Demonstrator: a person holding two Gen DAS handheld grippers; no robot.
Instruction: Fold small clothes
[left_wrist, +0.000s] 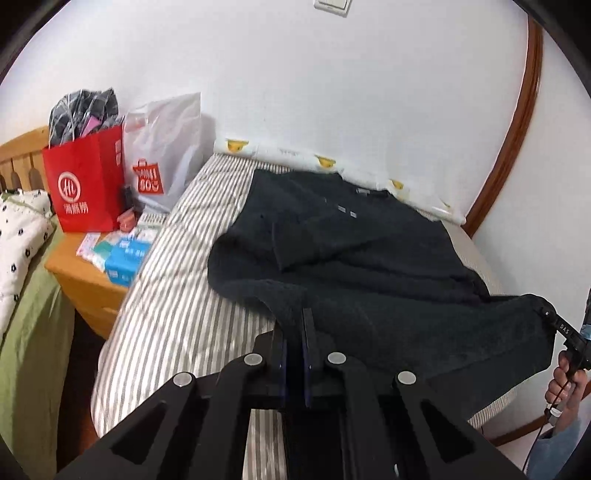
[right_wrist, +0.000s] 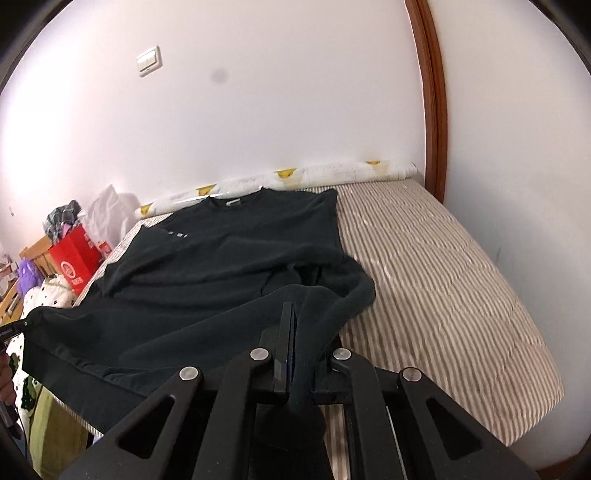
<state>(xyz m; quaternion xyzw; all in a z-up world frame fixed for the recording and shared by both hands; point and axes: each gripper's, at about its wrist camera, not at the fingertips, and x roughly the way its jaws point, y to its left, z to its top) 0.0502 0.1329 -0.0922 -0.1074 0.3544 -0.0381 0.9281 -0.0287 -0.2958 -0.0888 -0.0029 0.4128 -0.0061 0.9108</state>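
Note:
A black sweatshirt (left_wrist: 369, 254) lies on a striped mattress (left_wrist: 177, 295), collar toward the wall, one sleeve folded across the chest. My left gripper (left_wrist: 295, 321) is shut on its near hem corner. My right gripper (right_wrist: 295, 314) is shut on the other hem corner; it also shows at the right edge of the left wrist view (left_wrist: 546, 314). The hem hangs lifted and stretched between both grippers. The sweatshirt fills the left half of the right wrist view (right_wrist: 221, 266).
A wooden nightstand (left_wrist: 85, 284) left of the bed holds a red paper bag (left_wrist: 85, 177), a white plastic bag (left_wrist: 162, 151) and blue packets (left_wrist: 125, 258). A rolled duck-print cloth (right_wrist: 280, 177) lies along the wall. Bare striped mattress (right_wrist: 443, 277) lies right of the sweatshirt.

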